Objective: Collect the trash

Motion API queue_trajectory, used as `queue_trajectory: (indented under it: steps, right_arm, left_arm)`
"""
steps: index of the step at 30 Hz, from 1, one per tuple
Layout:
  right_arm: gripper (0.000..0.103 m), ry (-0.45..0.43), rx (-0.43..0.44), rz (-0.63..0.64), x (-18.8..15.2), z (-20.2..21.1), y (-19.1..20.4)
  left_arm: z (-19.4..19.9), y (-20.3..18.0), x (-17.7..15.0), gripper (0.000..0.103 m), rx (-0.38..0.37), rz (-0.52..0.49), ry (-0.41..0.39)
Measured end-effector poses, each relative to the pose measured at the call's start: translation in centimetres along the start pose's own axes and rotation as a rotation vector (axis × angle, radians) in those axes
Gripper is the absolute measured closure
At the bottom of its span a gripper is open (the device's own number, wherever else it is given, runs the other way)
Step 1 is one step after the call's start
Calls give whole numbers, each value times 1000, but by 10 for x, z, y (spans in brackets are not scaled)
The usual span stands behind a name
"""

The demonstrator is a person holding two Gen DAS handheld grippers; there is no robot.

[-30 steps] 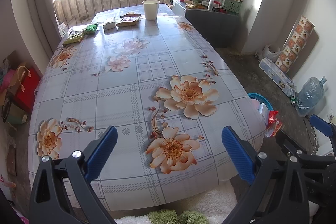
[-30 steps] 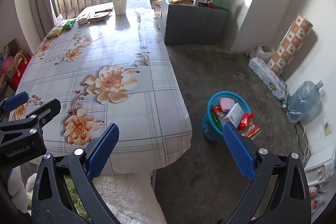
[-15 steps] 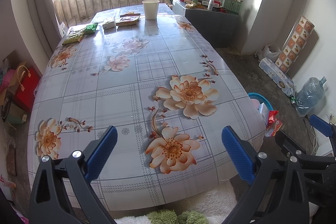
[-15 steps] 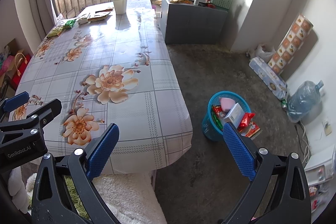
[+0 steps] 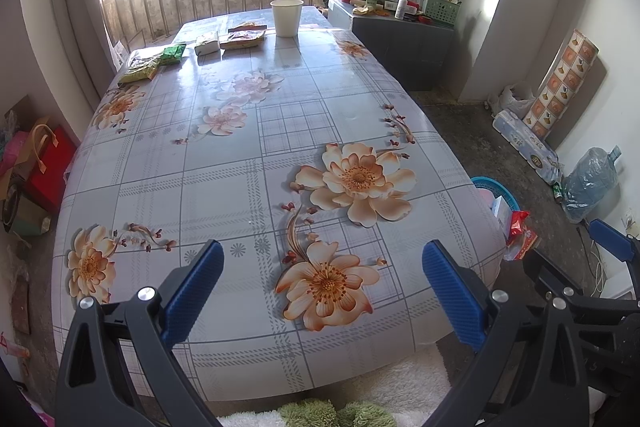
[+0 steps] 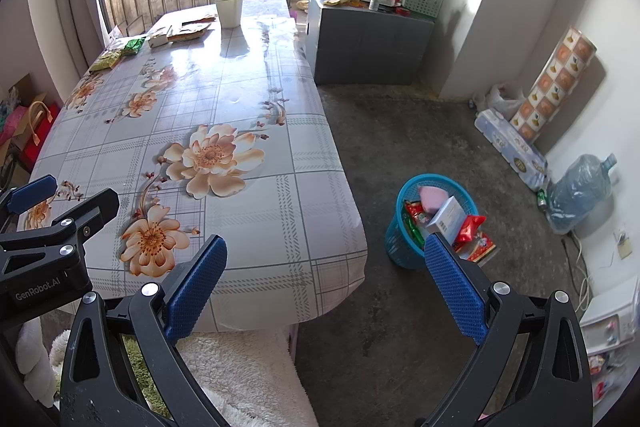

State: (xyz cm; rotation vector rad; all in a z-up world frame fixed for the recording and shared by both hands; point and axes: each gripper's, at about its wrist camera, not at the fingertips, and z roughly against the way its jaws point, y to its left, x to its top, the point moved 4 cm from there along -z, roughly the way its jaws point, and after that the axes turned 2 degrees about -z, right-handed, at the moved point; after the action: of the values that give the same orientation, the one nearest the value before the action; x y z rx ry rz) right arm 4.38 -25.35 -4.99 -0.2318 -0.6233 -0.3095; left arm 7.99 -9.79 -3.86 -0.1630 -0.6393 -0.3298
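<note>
Nothing has moved over the last second: left gripper (image 5: 322,285) and right gripper (image 6: 325,281) stay wide open, empty, low in frame. Wrappers (image 5: 242,39) wait at the desk's (image 5: 280,115) upper end; the basket (image 6: 434,217) sits right, so collecting hasn't restarted.

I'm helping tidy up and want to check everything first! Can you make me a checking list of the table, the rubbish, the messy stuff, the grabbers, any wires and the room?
Surface: table under a glossy flowered cloth, near end bare.
Job's things: paper cup, green packets, white pack and snack wrappers, all at the far end by the window; blue basket on the floor right of the table, piled past its rim with packets.
Clutter: grey cabinet topped with bottles and a green crate.
Grippers: left gripper and right gripper, both open and holding nothing.
Cables: white cord on the floor by the right wall.
Surroundings: water jug, red bags, fluffy rug.
</note>
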Motion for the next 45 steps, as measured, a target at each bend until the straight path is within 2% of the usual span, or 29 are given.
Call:
queue_trajectory:
  steps: [45]
  right_arm:
    - [8,0,-1,1,0,0,1]
  left_arm:
    - [-4,-2,-2,6,-4,-1,6]
